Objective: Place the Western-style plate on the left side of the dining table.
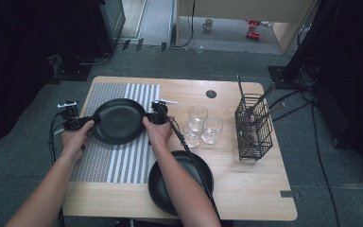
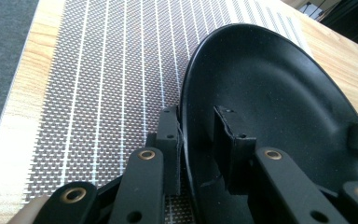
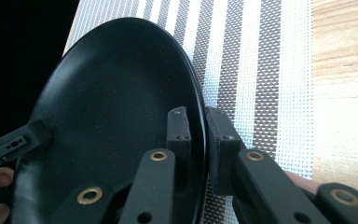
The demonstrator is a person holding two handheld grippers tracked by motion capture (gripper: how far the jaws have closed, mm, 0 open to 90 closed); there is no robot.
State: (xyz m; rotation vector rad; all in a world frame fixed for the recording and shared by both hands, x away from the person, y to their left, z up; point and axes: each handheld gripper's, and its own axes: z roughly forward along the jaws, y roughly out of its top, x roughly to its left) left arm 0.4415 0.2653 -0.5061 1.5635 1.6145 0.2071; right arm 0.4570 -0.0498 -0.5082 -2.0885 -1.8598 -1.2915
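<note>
Black round plate [image 1: 118, 121], matte, shallow, raised rim, over the striped mat [image 1: 101, 163]. L gripper [image 1: 82, 122] & R gripper [image 1: 154, 118] each clamp opposite rim edges.

Two black plates [image 1: 118, 121] [image 1: 203, 171], three glasses [image 1: 198, 116] [image 1: 212, 130] [image 1: 191, 135], one striped placemat [image 1: 118, 161], one wire basket [image 1: 254, 127], one worktop [image 1: 246, 184].

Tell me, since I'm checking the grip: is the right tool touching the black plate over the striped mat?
Touching. In the right gripper view the right tool has one jaw on each side of the black plate's rim, pads pressed against it.
</note>
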